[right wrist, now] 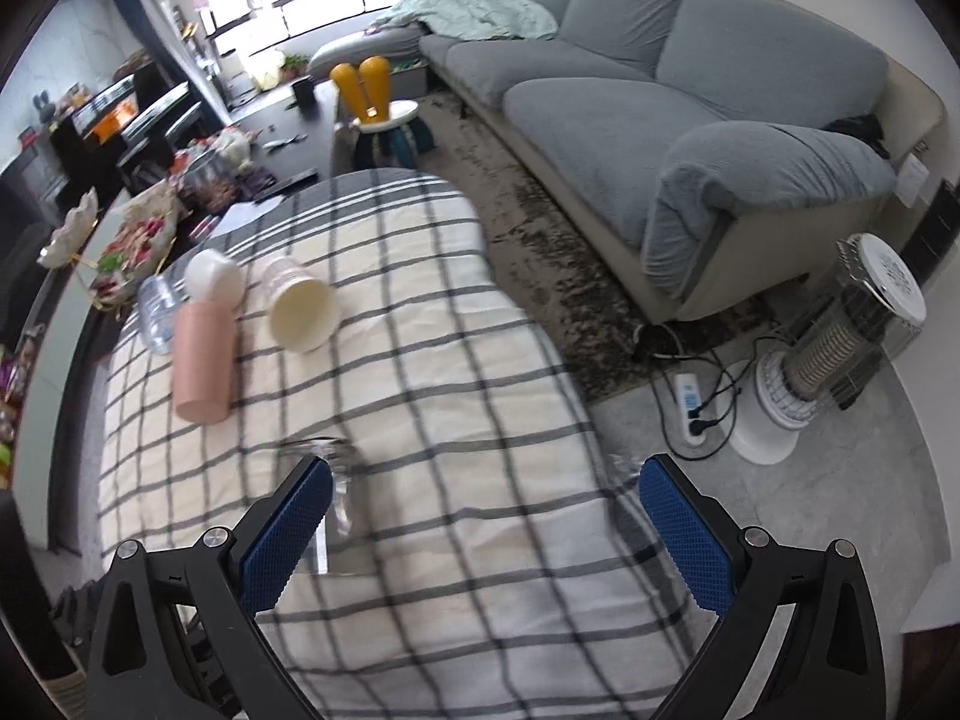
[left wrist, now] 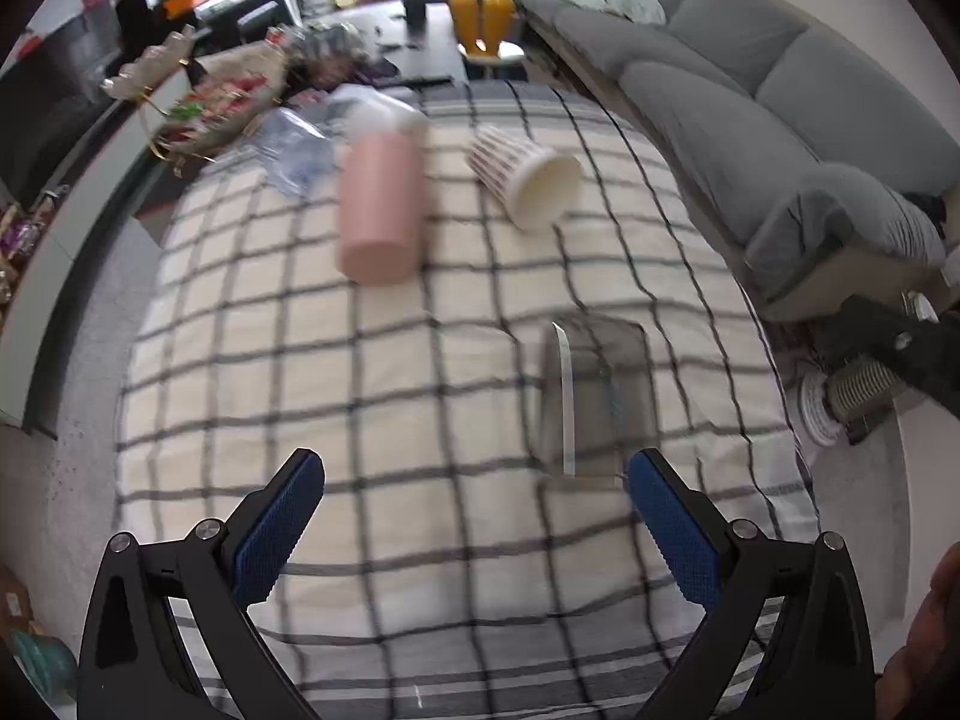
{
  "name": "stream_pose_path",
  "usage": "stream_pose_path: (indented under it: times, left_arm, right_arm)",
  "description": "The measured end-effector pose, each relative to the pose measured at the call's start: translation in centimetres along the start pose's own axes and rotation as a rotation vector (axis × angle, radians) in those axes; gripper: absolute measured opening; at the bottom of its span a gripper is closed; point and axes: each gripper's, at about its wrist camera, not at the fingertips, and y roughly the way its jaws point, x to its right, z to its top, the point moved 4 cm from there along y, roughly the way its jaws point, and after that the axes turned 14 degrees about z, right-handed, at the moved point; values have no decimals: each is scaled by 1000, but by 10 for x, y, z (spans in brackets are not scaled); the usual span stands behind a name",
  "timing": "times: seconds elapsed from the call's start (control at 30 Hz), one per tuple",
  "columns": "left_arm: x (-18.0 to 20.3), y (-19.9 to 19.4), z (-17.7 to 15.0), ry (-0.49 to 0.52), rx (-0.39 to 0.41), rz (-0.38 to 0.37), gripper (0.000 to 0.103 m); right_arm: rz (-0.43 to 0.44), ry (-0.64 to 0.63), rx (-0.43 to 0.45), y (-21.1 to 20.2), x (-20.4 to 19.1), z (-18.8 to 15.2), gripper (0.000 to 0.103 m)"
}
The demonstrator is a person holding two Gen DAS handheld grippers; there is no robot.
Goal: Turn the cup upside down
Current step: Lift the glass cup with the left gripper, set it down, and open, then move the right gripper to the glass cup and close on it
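Note:
A clear smoky glass cup (left wrist: 591,399) stands on the checked cloth (left wrist: 360,420), just ahead of my left gripper's right finger. My left gripper (left wrist: 474,519) is open and empty above the cloth. In the right wrist view the glass cup (right wrist: 330,498) is blurred and partly hidden behind the left finger. My right gripper (right wrist: 486,525) is open and empty over the cloth (right wrist: 450,360). A striped paper cup (left wrist: 528,180) lies on its side, mouth toward me; it also shows in the right wrist view (right wrist: 300,306).
A pink bottle with a white cap (left wrist: 381,204) lies on the cloth, with a clear plastic bottle (left wrist: 294,150) behind it. A grey sofa (right wrist: 690,120) stands to the right. A heater (right wrist: 840,348) and a power strip (right wrist: 690,399) are on the floor.

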Motion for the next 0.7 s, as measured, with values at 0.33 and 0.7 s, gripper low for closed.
stream_pose_path:
  times: [0.33, 0.7]
  left_arm:
    - [-93, -1, 20, -174, 63, 83, 103]
    - [-120, 30, 41, -197, 24, 39, 103]
  right_arm:
    - [21, -67, -135, 38, -68, 3, 102]
    - [-19, -68, -404, 106, -91, 5, 102]
